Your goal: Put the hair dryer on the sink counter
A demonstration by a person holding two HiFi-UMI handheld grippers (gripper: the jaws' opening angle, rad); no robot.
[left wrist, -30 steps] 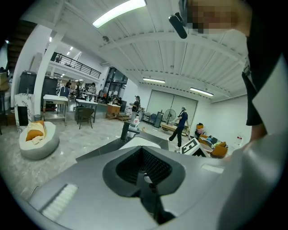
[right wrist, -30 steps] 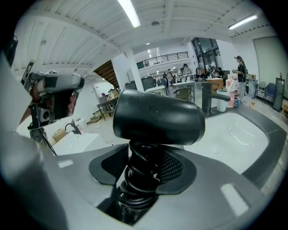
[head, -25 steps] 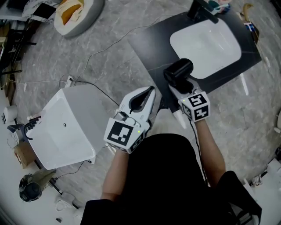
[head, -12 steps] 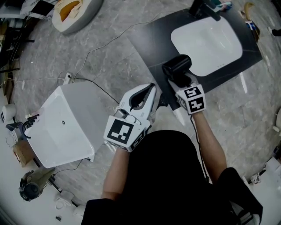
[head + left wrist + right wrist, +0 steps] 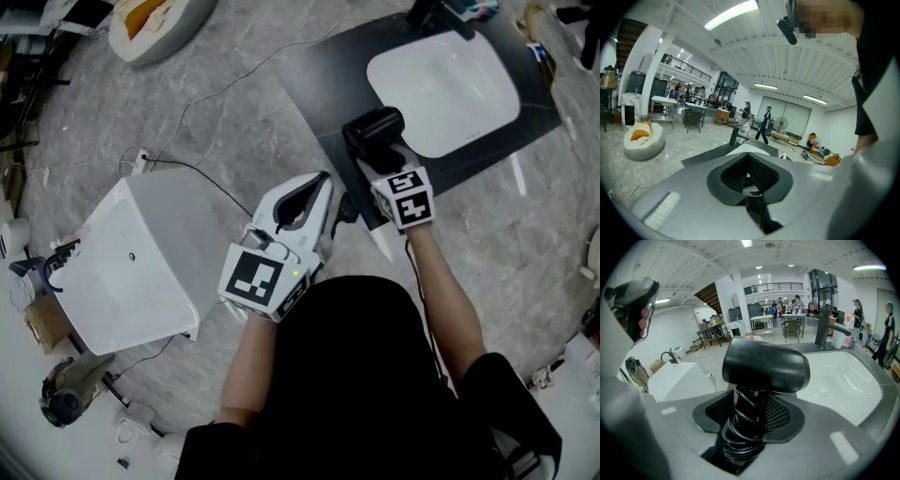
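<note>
A grey marbled floor (image 5: 234, 84) fills the head view. The dark counter (image 5: 328, 84) lies at an angle in the upper right, and its white basin (image 5: 441, 84) takes up most of the top. A white box (image 5: 141, 267) stands on the floor to the left, well apart from the counter. A beanbag (image 5: 155, 23) sits at the upper left.

The left gripper (image 5: 317, 190) hangs over the floor between the box and the counter's near left edge. Its jaws are pressed together with nothing between them (its own view shows only the dark seam where they meet).

The right gripper (image 5: 367, 167) reaches over the counter's near edge, jaws clamped on the handle of the black dryer (image 5: 373, 129). The cord is coiled round that handle. The dryer stands upright in the grip, its barrel above the jaws and over the dark strip just beside the basin's near left corner. Whether it touches the counter cannot be told.

A black faucet (image 5: 436, 14) rises at the basin's far edge. A thin cable (image 5: 216, 103) trails across the floor from the counter's left corner to a socket strip (image 5: 141, 167) near the box. Small items at the counter's far right corner (image 5: 534, 52) are too small to tell. The strip of counter under the dryer is bare.
</note>
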